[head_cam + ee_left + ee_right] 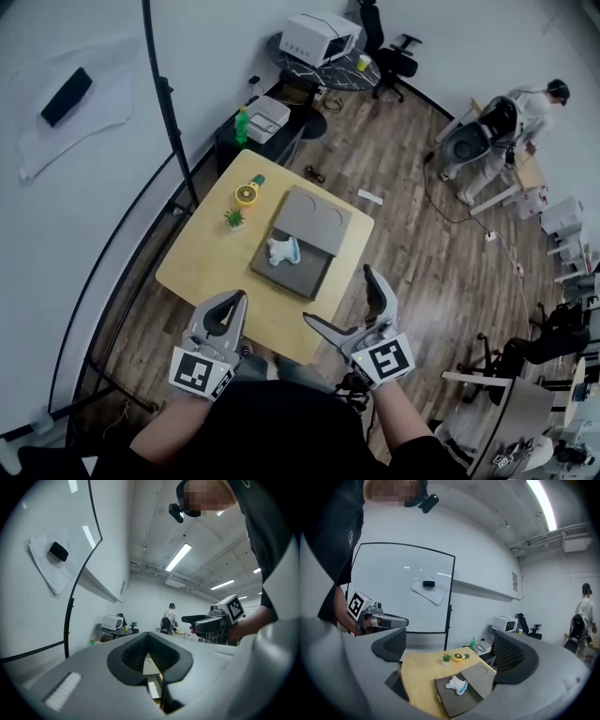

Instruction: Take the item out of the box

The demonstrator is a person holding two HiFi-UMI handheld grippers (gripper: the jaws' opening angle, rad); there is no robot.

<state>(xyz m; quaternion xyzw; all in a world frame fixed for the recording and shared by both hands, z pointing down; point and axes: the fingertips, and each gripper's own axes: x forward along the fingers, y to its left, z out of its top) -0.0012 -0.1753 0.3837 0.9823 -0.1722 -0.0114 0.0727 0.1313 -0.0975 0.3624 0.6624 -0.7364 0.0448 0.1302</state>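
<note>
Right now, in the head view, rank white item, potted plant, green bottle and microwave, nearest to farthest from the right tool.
1. white item, in the open box ahead of the right tool.
2. potted plant, left of the box.
3. green bottle, farther back left.
4. microwave, far back.

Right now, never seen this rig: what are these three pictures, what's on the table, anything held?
No robot: a person holds a two-jaw gripper in each hand. One picture comes from a head camera looking down; the other two cameras ride the grippers, looking along their jaws. The left gripper is shut on nothing; the right gripper is open and empty. On the light wooden table: an open flat grey box holding a crumpled white-and-blue item, a small green potted plant and a round yellow object.
</note>
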